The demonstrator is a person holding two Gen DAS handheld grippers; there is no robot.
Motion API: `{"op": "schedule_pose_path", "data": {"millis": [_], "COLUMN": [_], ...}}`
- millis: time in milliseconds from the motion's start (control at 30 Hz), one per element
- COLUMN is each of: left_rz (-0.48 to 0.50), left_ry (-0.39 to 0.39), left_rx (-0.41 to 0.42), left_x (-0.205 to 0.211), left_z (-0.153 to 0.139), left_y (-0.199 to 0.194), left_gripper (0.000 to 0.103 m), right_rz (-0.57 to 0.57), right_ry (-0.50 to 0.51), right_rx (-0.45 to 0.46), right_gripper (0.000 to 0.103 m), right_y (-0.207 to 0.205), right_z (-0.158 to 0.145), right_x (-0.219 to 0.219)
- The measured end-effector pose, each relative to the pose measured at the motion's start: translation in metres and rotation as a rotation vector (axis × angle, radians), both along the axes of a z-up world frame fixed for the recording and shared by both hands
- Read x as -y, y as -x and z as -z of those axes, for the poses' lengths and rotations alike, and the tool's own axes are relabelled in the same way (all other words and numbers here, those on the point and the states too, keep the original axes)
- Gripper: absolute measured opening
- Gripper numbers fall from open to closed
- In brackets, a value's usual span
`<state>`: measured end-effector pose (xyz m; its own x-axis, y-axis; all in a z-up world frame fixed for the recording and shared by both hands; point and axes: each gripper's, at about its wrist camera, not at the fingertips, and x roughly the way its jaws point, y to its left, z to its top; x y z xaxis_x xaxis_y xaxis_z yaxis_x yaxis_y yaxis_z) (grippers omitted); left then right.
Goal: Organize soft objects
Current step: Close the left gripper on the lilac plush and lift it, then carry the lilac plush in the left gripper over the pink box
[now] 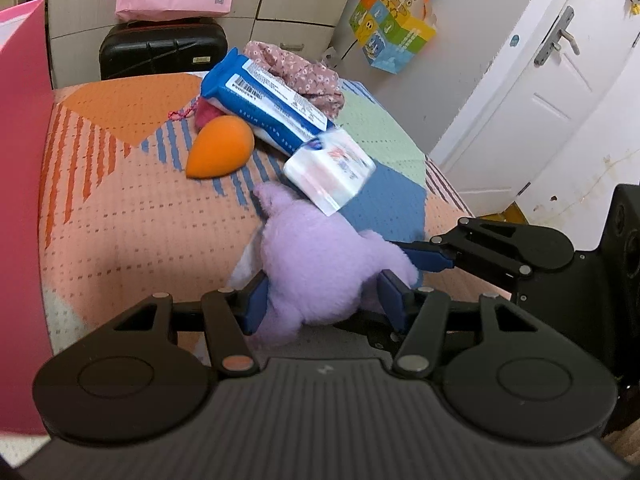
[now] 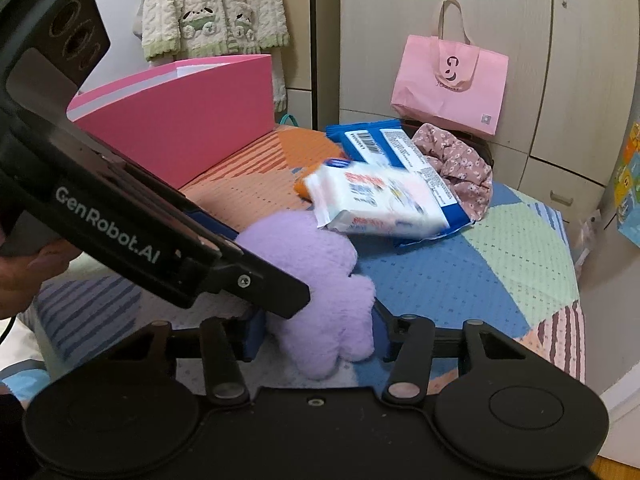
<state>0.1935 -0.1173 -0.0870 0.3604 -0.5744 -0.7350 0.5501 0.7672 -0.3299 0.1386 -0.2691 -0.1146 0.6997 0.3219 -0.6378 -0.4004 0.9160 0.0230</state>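
Both the left gripper (image 1: 320, 300) and right gripper (image 2: 316, 332) pinched the purple plush toy (image 1: 316, 260), likely to carry it into the pink box (image 2: 180, 120) at far left.

A home bedroom, this one: a bed (image 1: 120, 208) under a patchwork quilt, beige wardrobe doors (image 2: 500, 20) behind it, a knitted cardigan (image 2: 216, 4) hanging up, a black suitcase (image 1: 160, 50), and a white door (image 1: 532, 92).

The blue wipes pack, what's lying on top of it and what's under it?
A white tissue pack lies on the blue wipes pack. Under it show floral cloth and something pink-red; the rest beneath is covered.
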Motion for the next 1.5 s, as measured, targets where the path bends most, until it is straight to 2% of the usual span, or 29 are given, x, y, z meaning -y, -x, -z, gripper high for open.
{"op": "schedule_pose_path", "data": {"millis": [200, 400, 733, 1033, 1333, 1500], "left_rz": [0.004, 0.035, 0.052, 0.019, -0.048, -0.096], "left_ry": [-0.015, -0.026, -0.027, 0.018, 0.055, 0.059], "left_rx": [-0.041, -0.067, -0.087, -0.124, -0.144, -0.126], "left_x": [-0.008, -0.017, -0.041, -0.081, -0.131, -0.16], "left_z": [-0.006, -0.017, -0.046, -0.07, -0.095, -0.114], "left_y": [0.014, 0.027, 0.051, 0.073, 0.09, 0.096], "left_gripper": [0.057, 0.062, 0.061, 0.059, 0.058, 0.058], "right_rz": [-0.011, -0.034, -0.095, -0.164, -0.253, -0.316], "right_ry": [-0.019, -0.053, -0.013, -0.031, -0.031, -0.046], "right_rx": [-0.033, -0.058, -0.055, -0.098, -0.096, -0.083], "right_gripper": [0.056, 0.056, 0.056, 0.057, 0.057, 0.057], "right_y": [0.014, 0.027, 0.054, 0.069, 0.08, 0.077], "right_z": [-0.006, -0.015, -0.046, -0.078, -0.107, -0.125], "right_x": [-0.005, -0.011, -0.033, -0.057, -0.096, -0.119]}}
